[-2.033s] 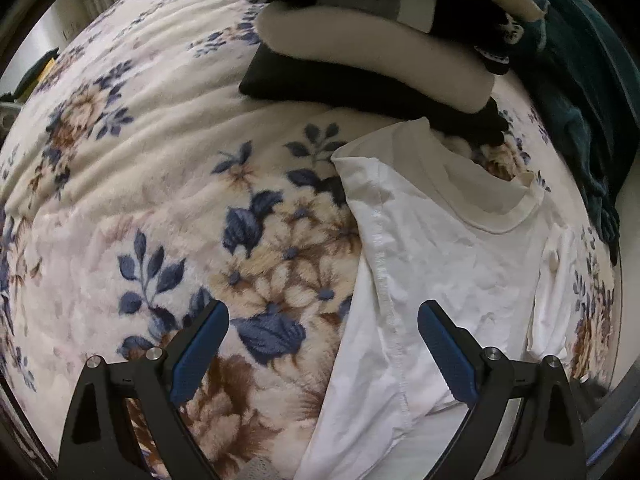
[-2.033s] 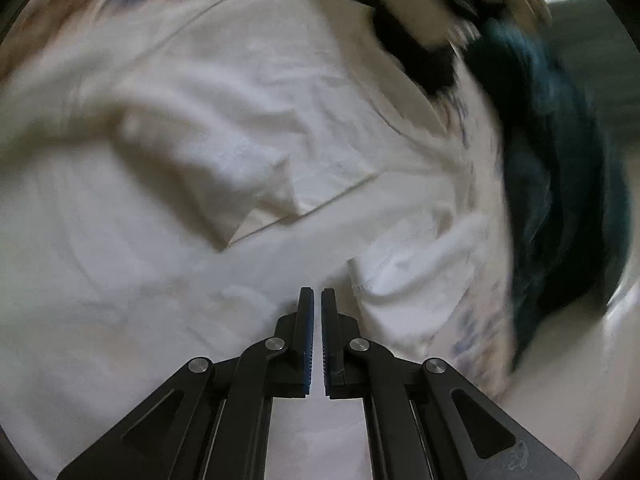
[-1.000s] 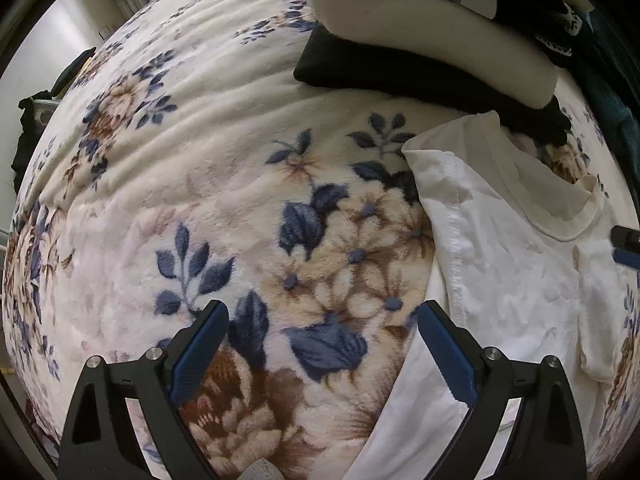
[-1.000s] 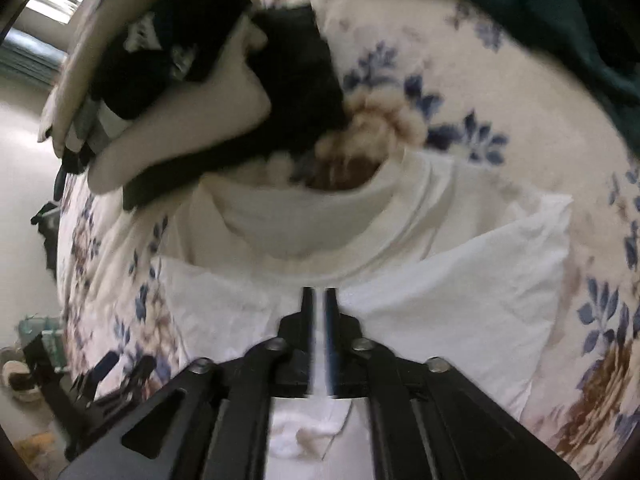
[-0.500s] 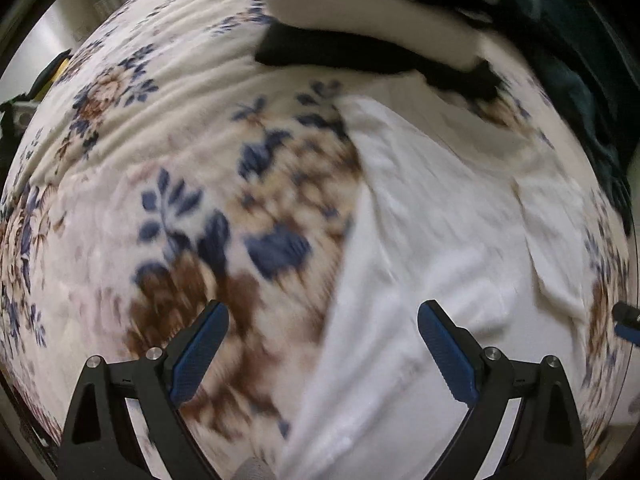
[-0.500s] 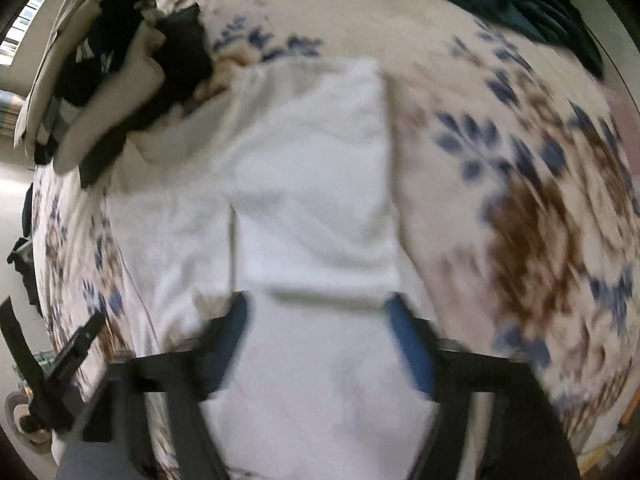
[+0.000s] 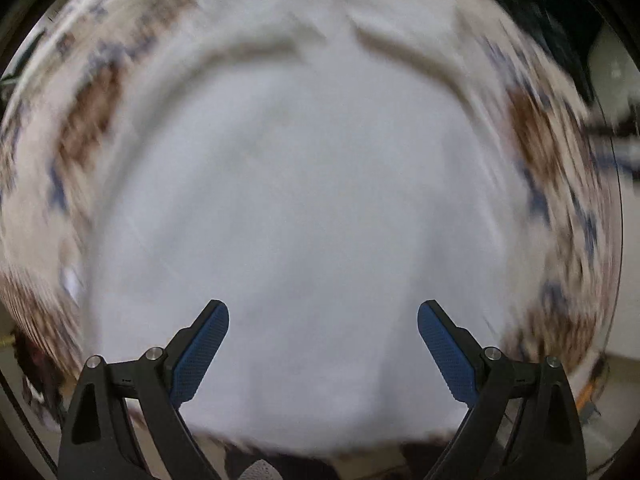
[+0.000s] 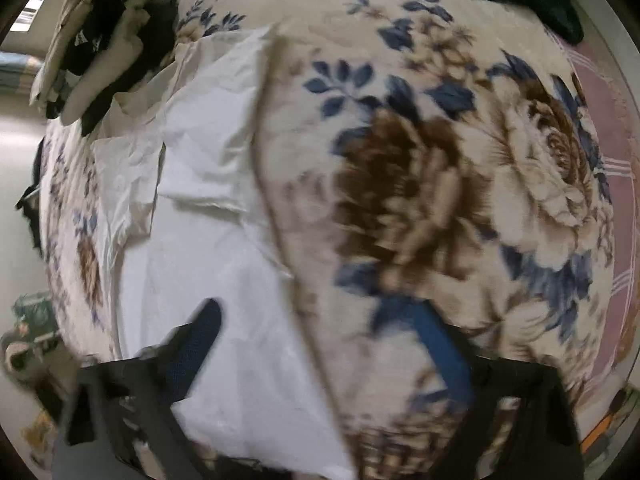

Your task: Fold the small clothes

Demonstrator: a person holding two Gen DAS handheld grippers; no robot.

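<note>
1. The white shirt (image 7: 304, 208) lies flat on the flowered blanket (image 8: 460, 184), sleeves folded in.
2. Left claw (image 7: 323, 344) – wide apart, empty, above the shirt.
3. Right claw (image 8: 320, 344) – wide, jaws just narrowing slightly, empty, straddling the shirt's edge.
4. Folded clothes (image 8: 104, 44) are stacked beyond the collar.

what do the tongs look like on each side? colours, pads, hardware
Left tongs: matte black angular linkage arms with triangular cut-outs, silver pivot screws, and blue dimpled pads lining the tapered fingers. Right tongs: same black frame with blue pads, though blurred. No cables, markings, hands or sleeves visible.
</note>
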